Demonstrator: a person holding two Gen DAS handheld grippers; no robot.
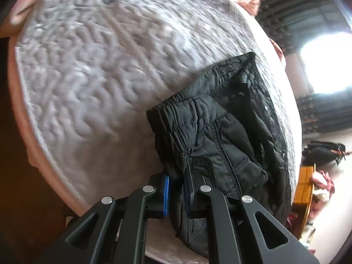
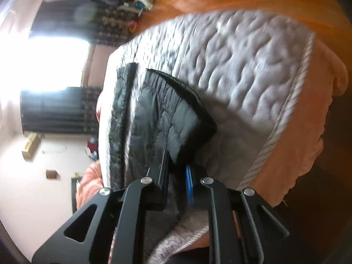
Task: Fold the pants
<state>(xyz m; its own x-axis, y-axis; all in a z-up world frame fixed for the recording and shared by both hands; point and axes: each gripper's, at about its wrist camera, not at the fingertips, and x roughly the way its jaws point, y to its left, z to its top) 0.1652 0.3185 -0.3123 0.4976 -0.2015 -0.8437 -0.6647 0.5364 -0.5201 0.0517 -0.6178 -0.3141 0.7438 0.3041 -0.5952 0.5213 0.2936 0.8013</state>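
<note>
Black padded pants (image 1: 222, 132) lie bunched on a grey textured blanket (image 1: 99, 77) that covers a bed. In the left wrist view the elastic waistband end runs down between the blue pads, and my left gripper (image 1: 177, 186) is shut on it. In the right wrist view a black leg part of the pants (image 2: 167, 118) lies folded over the blanket (image 2: 242, 66). My right gripper (image 2: 177, 176) is shut on the near edge of that fold. A second dark strip of the pants (image 2: 120, 114) lies further left.
A peach bedspread (image 2: 308, 132) hangs below the blanket's corded edge. A bright window (image 1: 325, 61) with dark curtains is beyond the bed. A black bag (image 1: 323, 151) and an orange box (image 1: 304, 184) stand on the floor.
</note>
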